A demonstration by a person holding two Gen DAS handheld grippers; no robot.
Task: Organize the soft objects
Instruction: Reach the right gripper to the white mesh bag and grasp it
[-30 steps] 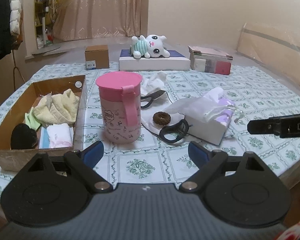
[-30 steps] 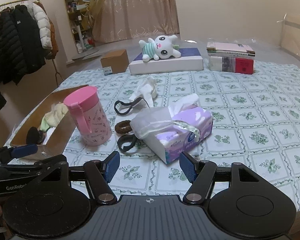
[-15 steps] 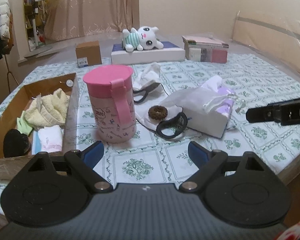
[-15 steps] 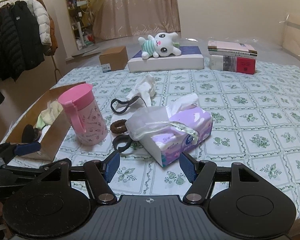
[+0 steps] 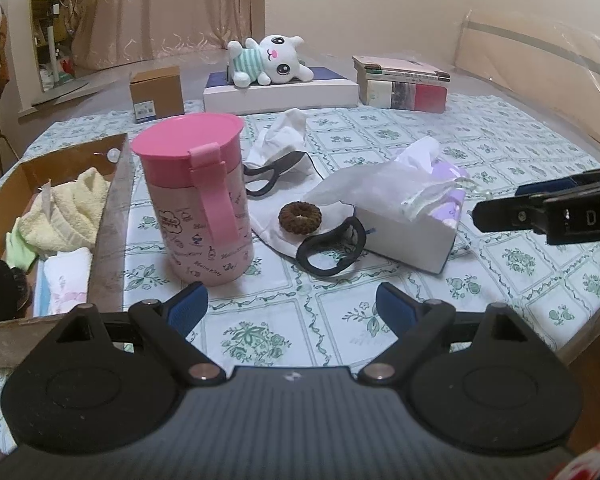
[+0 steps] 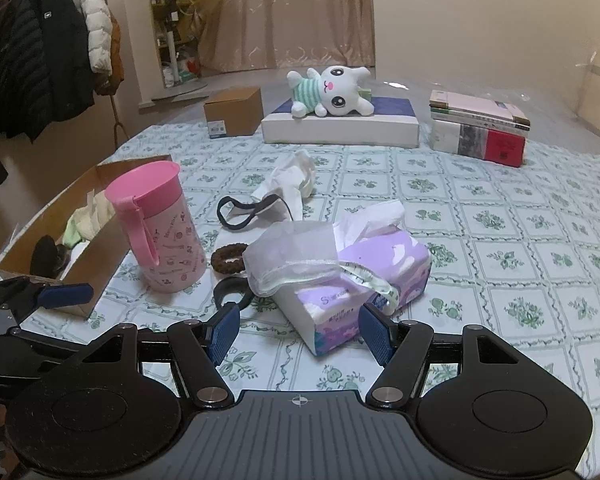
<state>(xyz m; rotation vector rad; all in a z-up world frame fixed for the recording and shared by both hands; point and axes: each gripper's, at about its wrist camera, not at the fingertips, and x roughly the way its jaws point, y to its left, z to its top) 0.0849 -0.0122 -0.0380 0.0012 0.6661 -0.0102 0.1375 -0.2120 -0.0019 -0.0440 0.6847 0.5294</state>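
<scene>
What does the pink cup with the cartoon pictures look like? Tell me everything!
The tall pale pink plastic cup stands upright on the green-flowered tablecloth. It has a darker pink round lid, shut, and a long pink strap handle running down its side from the rim. Small cartoon drawings and words cover its body. It stands right beside the open cardboard box of cloths; a brown ring-shaped hair tie lies apart on its other side.

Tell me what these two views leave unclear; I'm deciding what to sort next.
- Cardboard box: the left wrist view cuts off its left side.
- Black band: in the right wrist view the sheer pouch partly hides it.
- Tissue pack: the pouch drapes over its top.
- Label on the small brown box: too small to read.
</scene>
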